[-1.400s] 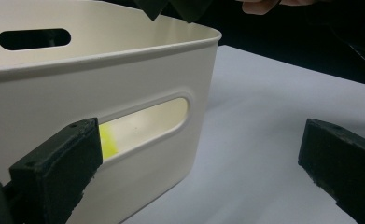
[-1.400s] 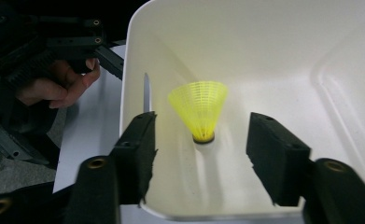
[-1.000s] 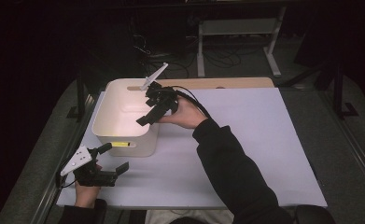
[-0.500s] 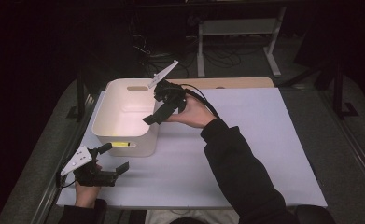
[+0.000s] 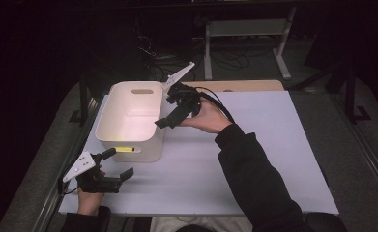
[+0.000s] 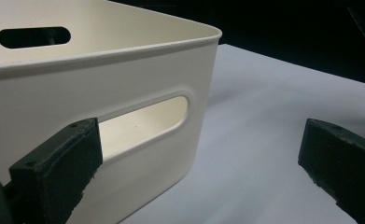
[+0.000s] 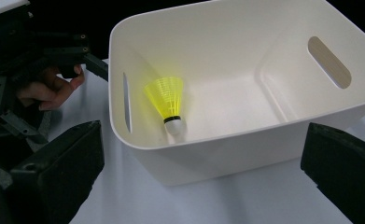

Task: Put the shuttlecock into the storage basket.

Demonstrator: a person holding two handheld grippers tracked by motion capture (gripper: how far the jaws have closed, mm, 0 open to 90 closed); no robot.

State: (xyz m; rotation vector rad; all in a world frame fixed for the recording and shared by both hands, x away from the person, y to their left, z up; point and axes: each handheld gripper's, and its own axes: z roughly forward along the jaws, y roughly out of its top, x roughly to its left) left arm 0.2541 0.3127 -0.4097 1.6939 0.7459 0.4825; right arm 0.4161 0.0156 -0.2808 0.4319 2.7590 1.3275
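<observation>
Yellow shuttlecock (image 7: 167,103) inside white bin (image 7: 245,140), ahead of empty, just-opened right gripper (image 5: 173,115) jaws.
Drawn back from bin since earlier; left gripper (image 5: 113,166) jaws apart, unmoved.

Landmark: the white sheet (image 5: 273,145) covering the table top.
Wooden board: a strip of bare wood (image 5: 247,85) shows along the sheet's far edge.
Metal stand: a pale frame (image 5: 247,34) on the floor beyond the far edge, its legs spread wide.
Cables: dark loops (image 5: 157,55) on the floor beyond the sheet's far left corner.
Grey floor: carpet (image 5: 356,159) lies to the right of the sheet.
</observation>
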